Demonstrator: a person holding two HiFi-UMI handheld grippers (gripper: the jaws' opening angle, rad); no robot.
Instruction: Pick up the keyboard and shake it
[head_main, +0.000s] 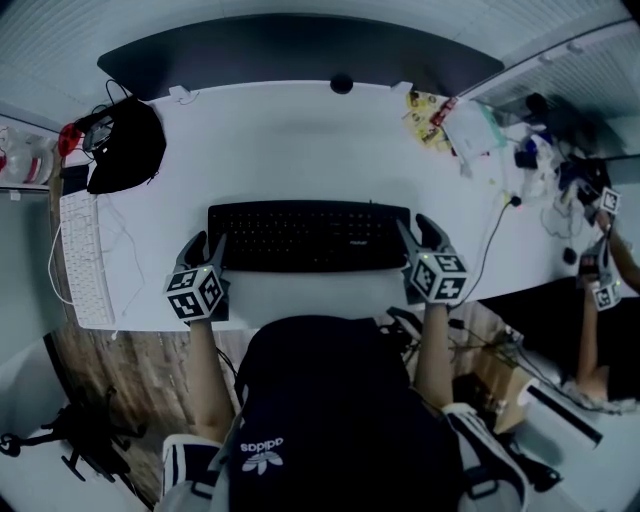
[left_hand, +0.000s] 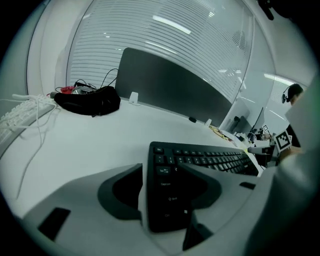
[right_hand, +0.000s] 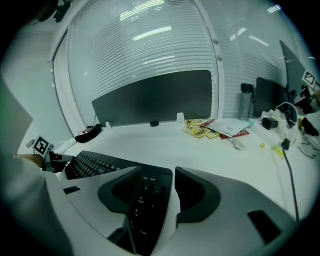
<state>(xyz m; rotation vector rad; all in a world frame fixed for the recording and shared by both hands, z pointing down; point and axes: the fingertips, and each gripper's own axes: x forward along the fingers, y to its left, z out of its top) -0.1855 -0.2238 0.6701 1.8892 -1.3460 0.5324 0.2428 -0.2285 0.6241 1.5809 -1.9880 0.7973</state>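
Surface (head_main: 300, 140): white, with a dark panel (head_main: 300, 55) along its far edge.
Black keyboard (head_main: 308, 237): flat on the surface near the front edge, long side running left to right.
Left gripper (head_main: 205, 246): at the keyboard's left end, jaws apart.
Right gripper (head_main: 418, 233): at the keyboard's right end, jaws apart.
White keyboard (head_main: 85, 260): at the surface's left edge, turned lengthwise, well apart from the black one.
Black bag (head_main: 127, 145): back left corner.
Yellow packets (head_main: 428, 115): back right, beside loose papers.

Black logo top (head_main: 330, 400), white-striped sleeves (head_main: 190, 465)
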